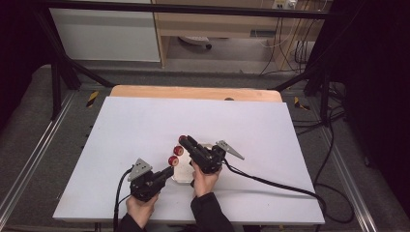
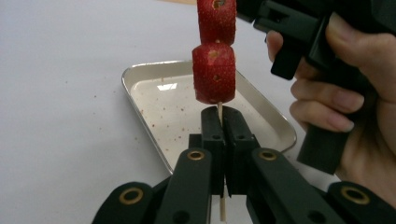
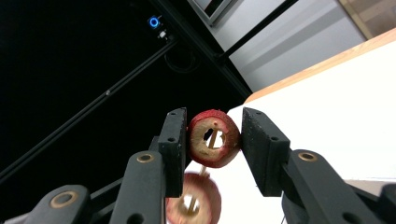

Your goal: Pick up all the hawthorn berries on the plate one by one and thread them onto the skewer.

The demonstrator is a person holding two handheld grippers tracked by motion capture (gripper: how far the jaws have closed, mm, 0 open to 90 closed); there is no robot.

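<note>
The skewer [image 2: 220,109] ran lengthwise from the left gripper [image 1: 167,173] up and away toward the right gripper [image 1: 184,141], its long axis slanting over the tray [image 2: 140,77] on the white table [image 1: 145,125]. It was a thin, pale wooden stick carrying three red strawberry pieces — cut fruit with seeded skin and hollow, pale cores. In the left gripper view the lowest strawberry [image 2: 214,72] sat just above the jaw tips, with the next piece [image 2: 216,18] touching it from above.

The left gripper was fully closed, its two pads clamped on the bare stick below the fruit. The right gripper stood partly open around the end strawberry ring [image 3: 214,138]: the left pad touched the skin, while a narrow gap showed at the right pad, so a firm grip could not be confirmed. The stick passed through the ring's hollow centre.

The tray — shallow, metal, speckled with red juice — lay beneath the skewer, near the table's front edge.
</note>
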